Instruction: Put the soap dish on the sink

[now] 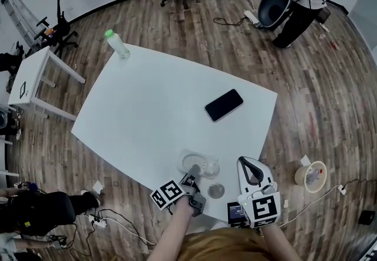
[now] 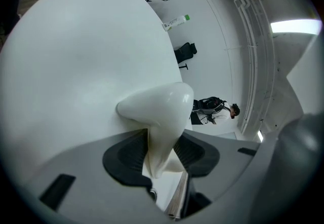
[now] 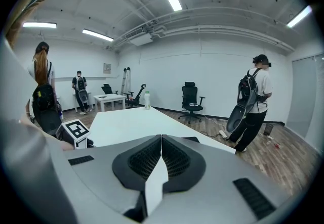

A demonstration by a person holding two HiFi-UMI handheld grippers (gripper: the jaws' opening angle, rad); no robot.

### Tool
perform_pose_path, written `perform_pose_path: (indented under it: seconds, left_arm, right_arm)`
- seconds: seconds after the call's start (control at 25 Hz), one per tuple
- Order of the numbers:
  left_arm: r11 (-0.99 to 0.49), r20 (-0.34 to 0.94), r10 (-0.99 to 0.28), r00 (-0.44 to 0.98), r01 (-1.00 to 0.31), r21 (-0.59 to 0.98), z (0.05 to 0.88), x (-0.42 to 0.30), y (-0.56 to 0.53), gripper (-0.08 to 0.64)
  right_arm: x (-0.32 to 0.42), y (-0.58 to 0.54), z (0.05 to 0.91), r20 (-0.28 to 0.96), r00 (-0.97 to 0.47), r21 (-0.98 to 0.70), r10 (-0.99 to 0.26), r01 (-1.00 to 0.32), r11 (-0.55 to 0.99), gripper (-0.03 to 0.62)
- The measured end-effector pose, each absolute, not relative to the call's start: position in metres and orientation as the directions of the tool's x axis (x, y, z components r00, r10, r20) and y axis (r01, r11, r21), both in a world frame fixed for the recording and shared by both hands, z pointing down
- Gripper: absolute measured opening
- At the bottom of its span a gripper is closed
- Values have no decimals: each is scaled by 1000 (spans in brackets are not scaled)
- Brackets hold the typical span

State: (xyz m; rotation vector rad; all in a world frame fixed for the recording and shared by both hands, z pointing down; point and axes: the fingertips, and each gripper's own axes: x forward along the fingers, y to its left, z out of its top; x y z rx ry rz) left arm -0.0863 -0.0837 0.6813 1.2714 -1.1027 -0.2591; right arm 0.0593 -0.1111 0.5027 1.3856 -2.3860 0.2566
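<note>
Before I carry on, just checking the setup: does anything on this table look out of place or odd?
Nothing is spilled or broken. The bottle stands right at the far corner of the table. The left tool grips the soap dish by its rim, yet no sink shows in any view.

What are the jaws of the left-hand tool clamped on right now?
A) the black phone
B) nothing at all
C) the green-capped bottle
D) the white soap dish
D: the left gripper has its jaws pinched on the rim of the white soap dish, while the phone and the bottle lie apart from it on the table.
</note>
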Motion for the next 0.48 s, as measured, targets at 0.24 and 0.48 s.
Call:
perform_pose_path:
  seconds: [0.24, 0.48]
  left_arm:
    - [345, 510, -674, 534, -383, 857, 682, -81, -84, 195]
    - [346, 518, -650, 557, -390, 853, 677, -80, -79, 204]
  right_arm:
    - [53, -110, 507, 411, -452, 32, -792, -861, 508, 9]
    - [51, -108, 503, 405, -450, 36, -796, -862, 506, 9]
